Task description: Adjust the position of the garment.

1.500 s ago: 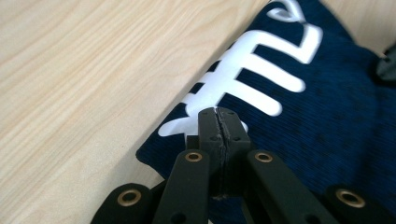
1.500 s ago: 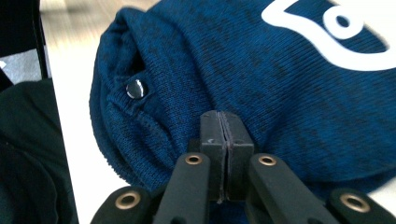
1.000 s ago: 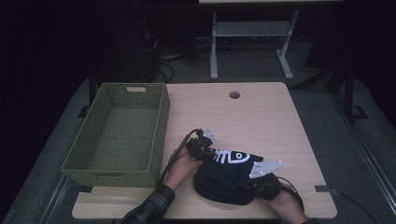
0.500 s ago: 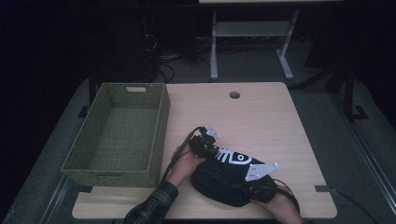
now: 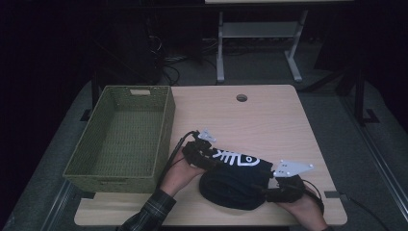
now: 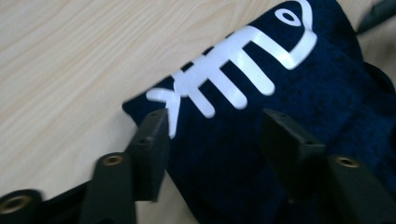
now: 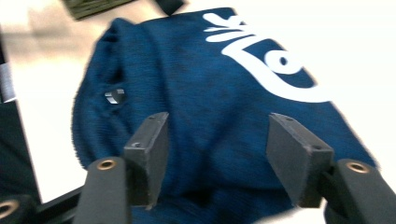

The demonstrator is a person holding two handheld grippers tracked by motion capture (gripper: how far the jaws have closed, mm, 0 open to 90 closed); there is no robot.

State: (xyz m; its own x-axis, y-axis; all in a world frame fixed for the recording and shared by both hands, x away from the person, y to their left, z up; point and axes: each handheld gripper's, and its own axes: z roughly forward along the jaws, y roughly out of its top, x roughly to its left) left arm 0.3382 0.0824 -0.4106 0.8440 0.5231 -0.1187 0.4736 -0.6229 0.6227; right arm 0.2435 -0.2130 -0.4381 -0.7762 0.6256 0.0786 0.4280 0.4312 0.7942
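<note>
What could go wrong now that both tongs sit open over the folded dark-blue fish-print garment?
1. The left tongs and right tongs have just been opening, nothing gripped; the folded garment may spring loose.
2. Jaws hang close over the cloth; withdrawing could snag it and drag the fold apart.
3. The wicker basket stands right beside the left tongs; a sideways pull-back might knock its wall.

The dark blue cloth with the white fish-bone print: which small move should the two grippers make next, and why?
Probably lift both grippers clear. The left gripper and right gripper have just been opening, and neither pinches the folded dark blue cloth, which lies on the table beside the green basket. A fresh grip could then carry it there.
</note>
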